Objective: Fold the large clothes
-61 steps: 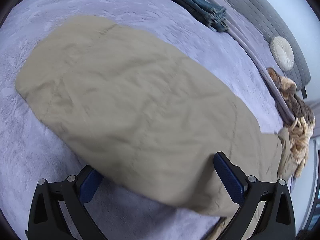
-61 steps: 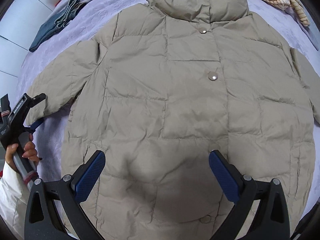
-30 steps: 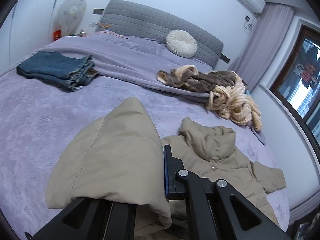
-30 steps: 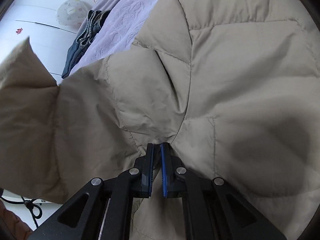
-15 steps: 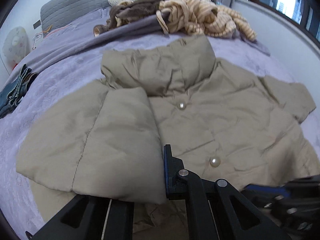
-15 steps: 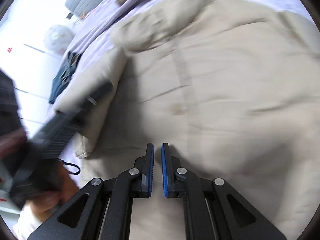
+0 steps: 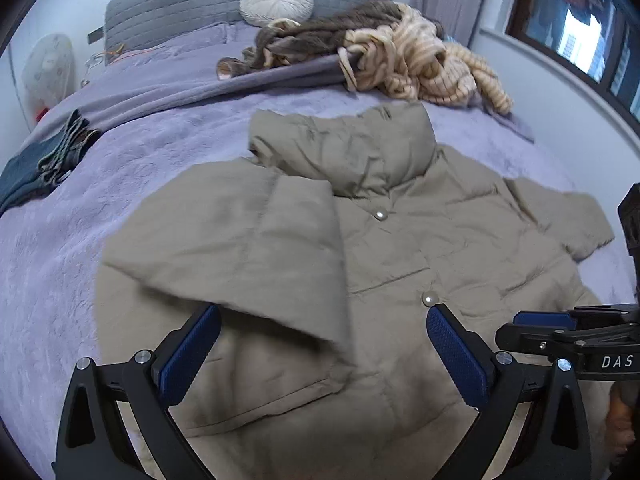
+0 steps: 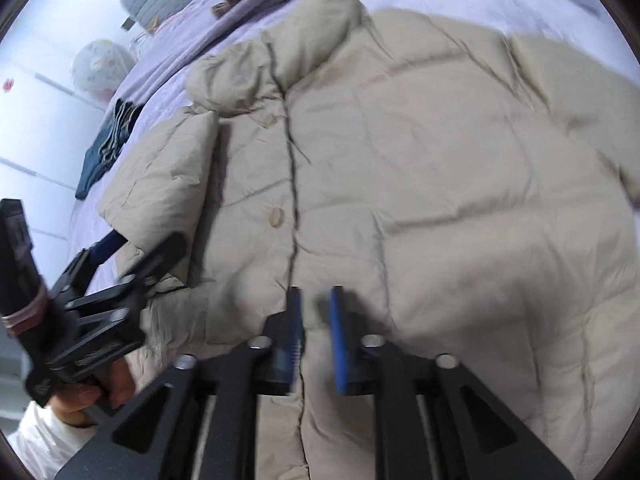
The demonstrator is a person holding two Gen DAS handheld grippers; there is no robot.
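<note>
Beige and puffy, lay spread front-up on bed (image 7: pixel 120 208), that coat (image 7: pixel 420 264), one sleeve (image 7: pixel 256 248) already folded across chest. Seen from left wrist: left gripper (image 7: pixel 324 356) gaped wide, jaws just sprung apart, sleeve's cuff lying loose between but unpressed. Looked light, soft, springy; likely to puff back up after any fold, shell probably slippery. Other sleeve (image 7: pixel 560 216) stretched flat toward bed's right edge, an obvious next hold at its cuff. Peeked in low at right, right gripper (image 7: pixel 536 320), side-on.

Switched to right wrist: right gripper (image 8: pixel 314 344) hovered over hem near front placket, jaws part-way apart and just been widening, nothing caught between. Blurred, so exact gap hard to judge. Showed at left, left gripper (image 8: pixel 132 248) straddling folded sleeve (image 8: pixel 160 184), hand (image 8: pixel 92 392) round its handle. Best pinched at seams or cuff, not mid-panel, where filling would slide.
</note>
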